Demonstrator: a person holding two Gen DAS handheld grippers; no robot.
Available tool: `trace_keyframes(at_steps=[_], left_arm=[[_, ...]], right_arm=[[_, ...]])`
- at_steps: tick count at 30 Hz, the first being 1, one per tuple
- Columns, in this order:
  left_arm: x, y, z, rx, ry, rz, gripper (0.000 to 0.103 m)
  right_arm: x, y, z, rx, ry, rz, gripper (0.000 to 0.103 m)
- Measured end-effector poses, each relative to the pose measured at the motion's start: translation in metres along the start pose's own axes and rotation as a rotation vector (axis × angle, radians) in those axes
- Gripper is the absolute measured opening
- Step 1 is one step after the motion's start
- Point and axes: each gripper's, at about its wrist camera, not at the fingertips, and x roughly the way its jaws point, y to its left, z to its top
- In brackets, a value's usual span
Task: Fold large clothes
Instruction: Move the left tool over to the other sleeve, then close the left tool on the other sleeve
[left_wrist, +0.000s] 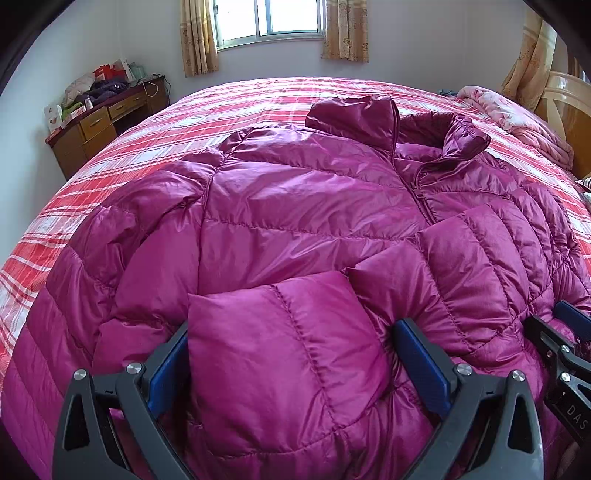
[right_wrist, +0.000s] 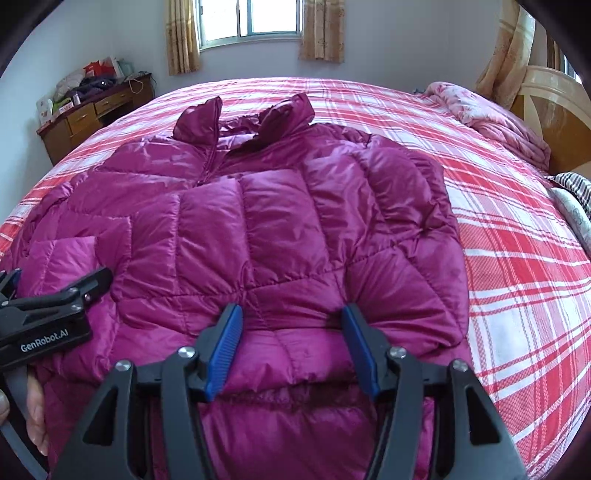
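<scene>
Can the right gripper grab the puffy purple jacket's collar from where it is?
Probably not yet. The right gripper sits open at the hem of the magenta quilted down jacket; its stand-up collar lies across the whole body, unblocked.

Both my wrist cams look low and close across the jacket toward the window. Left cam sits left, right cam right. Shared: jacket, bed, desk, each other's gripper.

Bedspread bare to the right — quilt blocks far corner.
</scene>
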Motion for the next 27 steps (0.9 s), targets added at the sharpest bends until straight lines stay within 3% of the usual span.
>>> trace_keyframes(at_steps=[9, 13, 19, 24, 27], left_arm=[[-0.011, 0.008, 0.001, -0.001, 0.018, -0.034, 0.102], [-0.051, 0.032, -0.001, 0.003, -0.056, 0.01, 0.102], [-0.125, 0.108, -0.018, 0.03, -0.211, 0.16, 0.102], [-0.142, 0.191, -0.06, -0.038, -0.154, 0.293, 0.102], [-0.143, 0.227, -0.087, -0.114, -0.092, 0.297, 0.102]], right_arm=[[0.0, 0.003, -0.003, -0.016, -0.013, -0.021, 0.061], [0.0, 0.004, -0.004, -0.019, -0.02, -0.026, 0.061], [0.0, 0.004, -0.003, -0.018, -0.021, -0.025, 0.062], [-0.002, 0.004, -0.004, -0.017, -0.028, -0.023, 0.062], [-0.002, 0.004, -0.005, -0.017, -0.03, -0.023, 0.062]])
